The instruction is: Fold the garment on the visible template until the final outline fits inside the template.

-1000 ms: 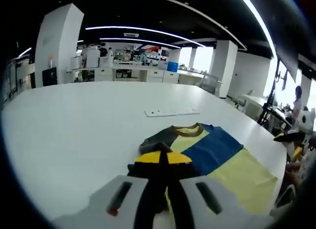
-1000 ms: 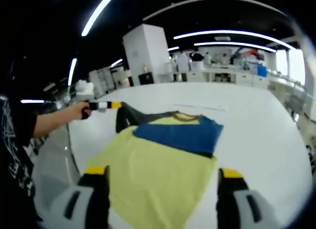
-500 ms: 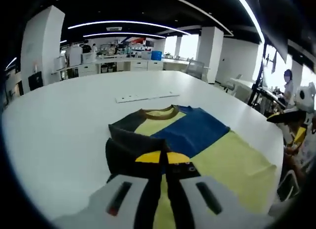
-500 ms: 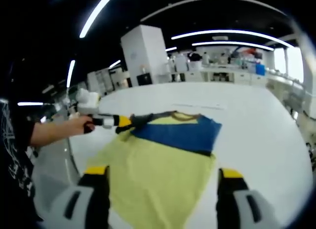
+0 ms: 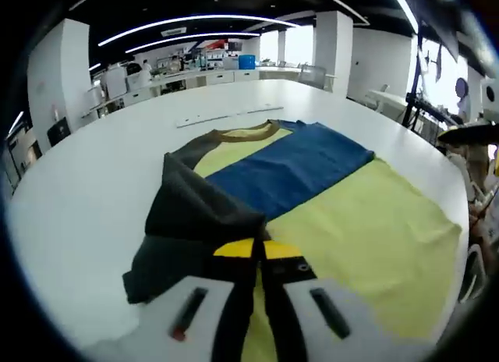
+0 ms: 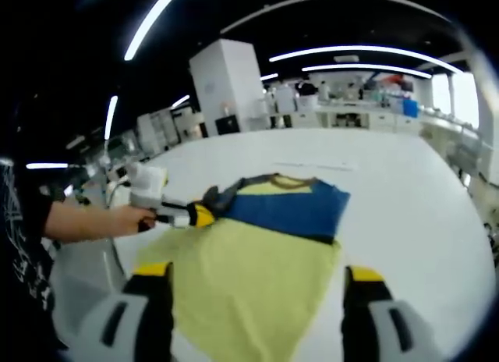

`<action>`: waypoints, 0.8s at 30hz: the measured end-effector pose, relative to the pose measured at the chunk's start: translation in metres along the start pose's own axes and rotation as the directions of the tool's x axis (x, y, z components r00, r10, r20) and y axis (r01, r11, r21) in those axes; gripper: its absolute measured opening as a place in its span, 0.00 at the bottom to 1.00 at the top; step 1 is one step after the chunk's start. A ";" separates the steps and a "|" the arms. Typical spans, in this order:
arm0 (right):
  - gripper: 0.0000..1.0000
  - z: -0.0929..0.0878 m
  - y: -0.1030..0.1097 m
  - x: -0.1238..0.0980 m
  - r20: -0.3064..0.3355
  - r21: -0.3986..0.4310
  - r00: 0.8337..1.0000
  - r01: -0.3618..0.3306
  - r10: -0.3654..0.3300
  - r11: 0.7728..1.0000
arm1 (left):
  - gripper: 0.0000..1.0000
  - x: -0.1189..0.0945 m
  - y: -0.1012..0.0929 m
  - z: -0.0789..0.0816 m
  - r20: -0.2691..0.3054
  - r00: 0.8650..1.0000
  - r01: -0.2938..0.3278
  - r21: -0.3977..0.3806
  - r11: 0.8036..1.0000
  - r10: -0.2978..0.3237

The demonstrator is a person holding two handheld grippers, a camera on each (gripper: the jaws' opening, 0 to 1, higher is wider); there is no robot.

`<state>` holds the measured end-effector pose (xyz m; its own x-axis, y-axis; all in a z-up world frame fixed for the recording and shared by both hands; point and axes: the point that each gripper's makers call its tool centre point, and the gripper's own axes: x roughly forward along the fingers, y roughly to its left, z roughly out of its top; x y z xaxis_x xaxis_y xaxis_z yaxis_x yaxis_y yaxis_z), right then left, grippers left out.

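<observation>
Pinching the dark grey sleeve (image 5: 199, 214) of the garment (image 5: 343, 221), the left gripper (image 5: 256, 249) has its yellow-tipped jaws pressed together, with the fabric bunched and lifted into a ridge just ahead of them. In the right gripper view that same gripper (image 6: 199, 215) shows from the side, held by a hand (image 6: 129, 220), its tip at the shirt's edge. The right gripper (image 6: 257, 278) has its jaws spread wide apart with nothing between them, above the near hem. The garment (image 6: 249, 253) is a T-shirt lying on a white table (image 5: 86, 190): pale yellow over the lower body, a broad blue band (image 5: 288, 171) across the chest, a brownish collar (image 5: 249, 132), and dark grey sleeves. Beyond the collar a thin white strip (image 5: 226, 115) lies on the table.
</observation>
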<state>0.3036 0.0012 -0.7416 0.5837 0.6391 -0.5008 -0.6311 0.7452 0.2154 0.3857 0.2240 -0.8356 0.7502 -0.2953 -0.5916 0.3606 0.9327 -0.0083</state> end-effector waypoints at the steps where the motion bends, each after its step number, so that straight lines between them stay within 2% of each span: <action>1: 0.90 0.000 0.000 0.000 0.000 0.000 1.000 -0.001 0.001 1.000 | 0.00 0.001 0.000 -0.002 -0.004 1.000 -0.003 -0.003 1.000 0.003; 4: 0.91 -0.001 0.004 0.000 -0.005 -0.009 1.000 -0.006 0.006 1.000 | 0.00 0.004 -0.001 -0.008 -0.010 1.000 -0.006 -0.011 1.000 0.006; 10: 0.92 -0.002 0.006 0.000 -0.012 -0.016 1.000 -0.006 0.005 1.000 | 0.00 0.003 -0.001 -0.007 0.002 1.000 -0.007 0.009 1.000 0.007; 17: 0.93 -0.003 0.004 -0.001 -0.009 -0.009 1.000 -0.004 0.003 1.000 | 0.20 -0.014 -0.005 -0.005 0.054 0.999 0.009 0.012 1.000 -0.010; 24: 0.93 -0.004 0.003 0.000 -0.010 -0.009 1.000 -0.004 0.004 1.000 | 0.36 -0.040 0.005 0.007 0.107 0.994 0.006 0.011 1.000 -0.007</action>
<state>0.2998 0.0031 -0.7441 0.5760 0.6403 -0.5082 -0.6380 0.7408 0.2102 0.3611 0.2389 -0.8068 0.8025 -0.3225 -0.5020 0.3715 0.9284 -0.0026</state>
